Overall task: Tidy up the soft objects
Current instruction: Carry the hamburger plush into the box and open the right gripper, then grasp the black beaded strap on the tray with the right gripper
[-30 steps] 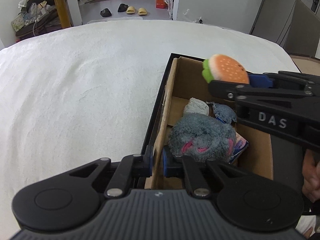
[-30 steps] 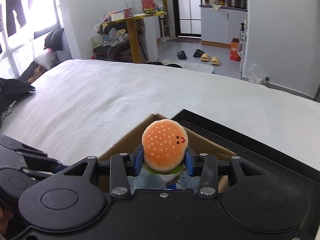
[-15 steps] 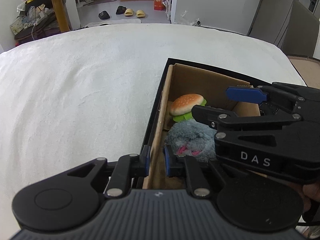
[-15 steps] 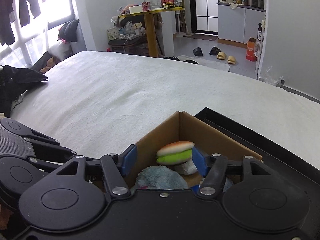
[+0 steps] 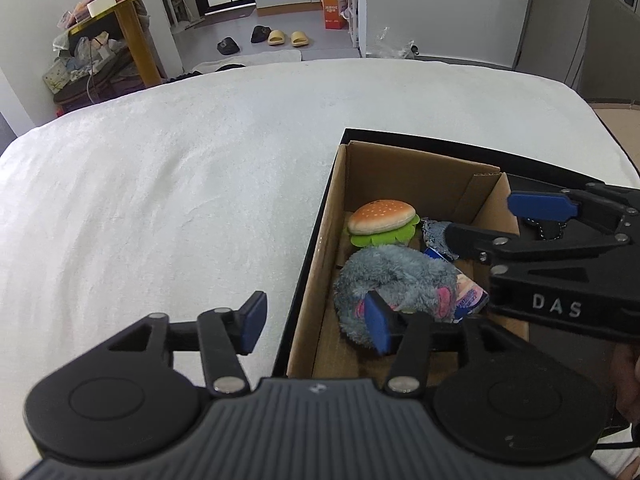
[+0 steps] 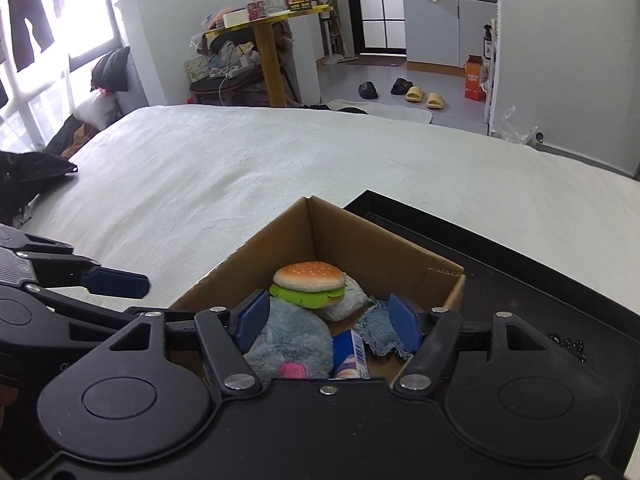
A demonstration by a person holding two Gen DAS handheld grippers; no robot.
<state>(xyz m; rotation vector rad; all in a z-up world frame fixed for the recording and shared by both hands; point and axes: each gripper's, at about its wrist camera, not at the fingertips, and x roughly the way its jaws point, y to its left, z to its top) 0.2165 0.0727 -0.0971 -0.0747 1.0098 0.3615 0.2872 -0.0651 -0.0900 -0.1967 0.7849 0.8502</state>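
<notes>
Cardboard box (image 5: 404, 168) now holds the burger plush (image 6: 309, 282), dropped from the right gripper (image 6: 327, 323), which gapes empty. Left gripper (image 5: 316, 326) has released the box wall, apparently; sorting looks nearly finished.

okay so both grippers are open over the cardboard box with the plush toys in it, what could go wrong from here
The left gripper is open astride the cardboard box wall, one finger inside beside the grey plush; pulling back carelessly could snag the wall or drag the plush out.

The burger plush rests high on the pile, so a bump from the right gripper might roll it.

Both grippers sit close together and could collide.
</notes>
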